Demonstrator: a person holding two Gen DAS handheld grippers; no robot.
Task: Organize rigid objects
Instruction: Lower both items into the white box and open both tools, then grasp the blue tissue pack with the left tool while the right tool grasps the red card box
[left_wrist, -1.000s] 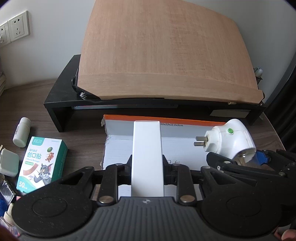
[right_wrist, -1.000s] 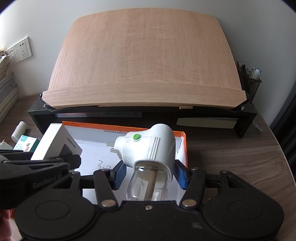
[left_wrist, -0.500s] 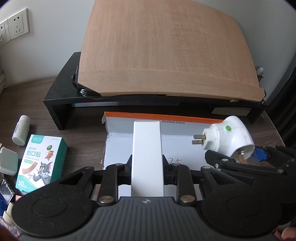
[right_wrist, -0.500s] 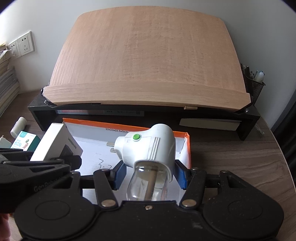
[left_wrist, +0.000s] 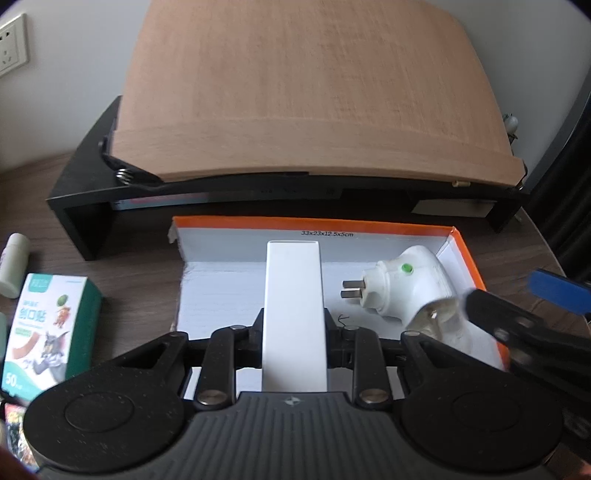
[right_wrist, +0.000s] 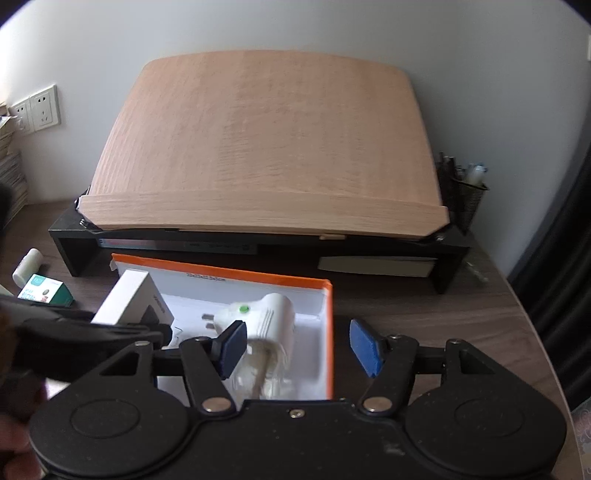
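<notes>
- Landmark: orange-rimmed cardboard tray (left_wrist: 369, 223) on the wooden desk (right_wrist: 461, 317), in front of the black monitor riser (left_wrist: 85, 184) that carries a tilted wooden board (left_wrist: 314, 92).
- Left of the tray, left wrist view only in detail: a white bottle (left_wrist: 14, 264) and a green bandage box (left_wrist: 48, 325) with a cartoon print. The right wrist view shows both small, far left of the tray.
- Left gripper (left_wrist: 294, 328): jaws closed tight on a slim white box (left_wrist: 294, 314), held over the tray's middle. The right wrist view alone shows this box's dark side face (right_wrist: 127, 301).
- White plug-in device (left_wrist: 402, 288) with green dot and clear bottle: lying inside the tray at its right end, prongs pointing left.
- Right gripper (right_wrist: 297, 347): jaws opening, blue pads (right_wrist: 364, 347) clear of the device, which lies below and between them; nothing gripped.
- Right of the tray, right wrist view only: a mesh pen holder (right_wrist: 467, 195) at the riser's right end.
</notes>
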